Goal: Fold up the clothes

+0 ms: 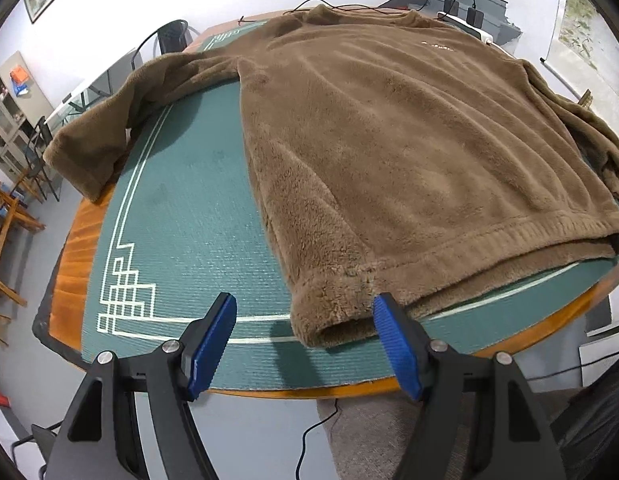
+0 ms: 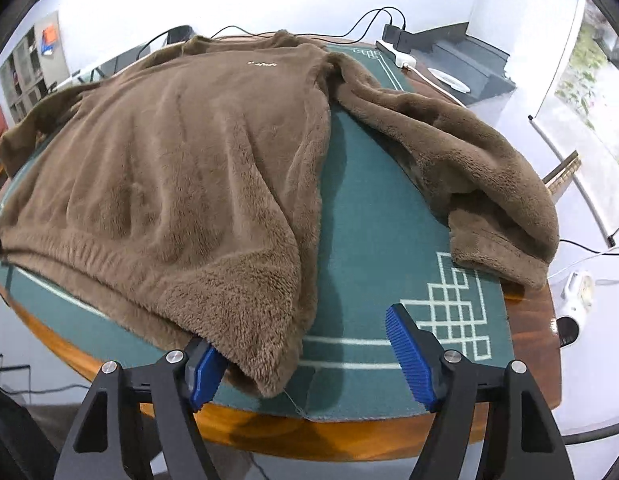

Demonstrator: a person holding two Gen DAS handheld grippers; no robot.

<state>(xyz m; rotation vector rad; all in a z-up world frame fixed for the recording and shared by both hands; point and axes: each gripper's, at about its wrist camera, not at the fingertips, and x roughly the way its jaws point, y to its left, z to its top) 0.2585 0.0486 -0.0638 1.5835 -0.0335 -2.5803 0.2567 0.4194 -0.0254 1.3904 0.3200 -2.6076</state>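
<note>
A brown fleece sweater [image 1: 389,132] lies spread front-up on a green mat [image 1: 189,220], hem toward me. Its left sleeve [image 1: 105,128] reaches to the table's left edge. The right sleeve [image 2: 469,172] is bunched at the right edge. My left gripper [image 1: 305,344] is open at the hem's left corner [image 1: 329,312], which lies between the blue pads [image 1: 213,344] without being pinched. My right gripper [image 2: 309,356] is open at the hem's right corner [image 2: 261,340]; the fleece drapes over its left pad [image 2: 203,376], and the right pad stands apart.
The mat covers a round wooden table [image 2: 349,436] whose near rim is right below the grippers. A white power strip [image 2: 397,56] with black chargers and cables sits at the far side. Chairs [image 1: 13,216] and a cabinet [image 1: 13,92] stand to the left.
</note>
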